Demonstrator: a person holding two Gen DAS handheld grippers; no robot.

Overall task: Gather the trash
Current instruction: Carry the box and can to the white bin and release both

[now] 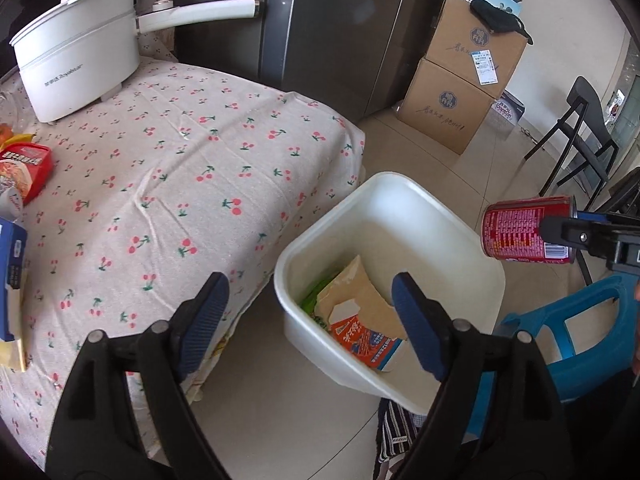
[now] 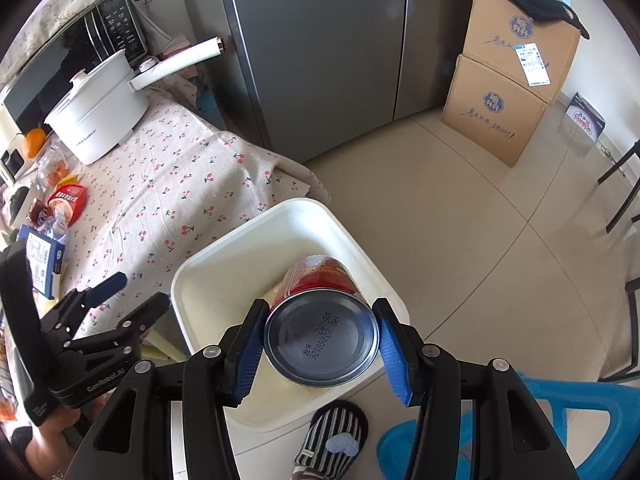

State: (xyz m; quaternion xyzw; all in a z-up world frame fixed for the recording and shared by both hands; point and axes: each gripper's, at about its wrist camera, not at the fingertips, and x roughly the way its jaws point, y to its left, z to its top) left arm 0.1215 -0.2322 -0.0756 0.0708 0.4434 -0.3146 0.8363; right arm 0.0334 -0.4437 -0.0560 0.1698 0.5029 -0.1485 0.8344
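A white bin [image 1: 384, 184] stands on the floor by the table's corner. In it lie an orange and white carton [image 1: 368, 340], a torn brown paper [image 1: 360, 284] and a green wrapper [image 1: 316, 296]. My left gripper [image 1: 310, 284] hangs open above the bin's near side, with nothing between its pads. My right gripper [image 2: 320, 308] is shut on a red can [image 2: 320, 336], held tilted over the bin [image 2: 248, 228]. In the left wrist view the can [image 1: 524, 232] hangs to the right of the bin. In the right wrist view my left gripper [image 2: 138, 290] is at the left.
On the cherry-print tablecloth [image 1: 180, 168] are a white electric pot [image 1: 80, 52], a red packet [image 1: 24, 168] and a blue box [image 1: 10, 280]. A grey fridge [image 1: 340, 20] and stacked cardboard boxes [image 1: 460, 92] stand behind. A blue plastic stool [image 1: 568, 332], a striped slipper [image 2: 332, 432] and a black chair [image 1: 580, 128] are nearby.
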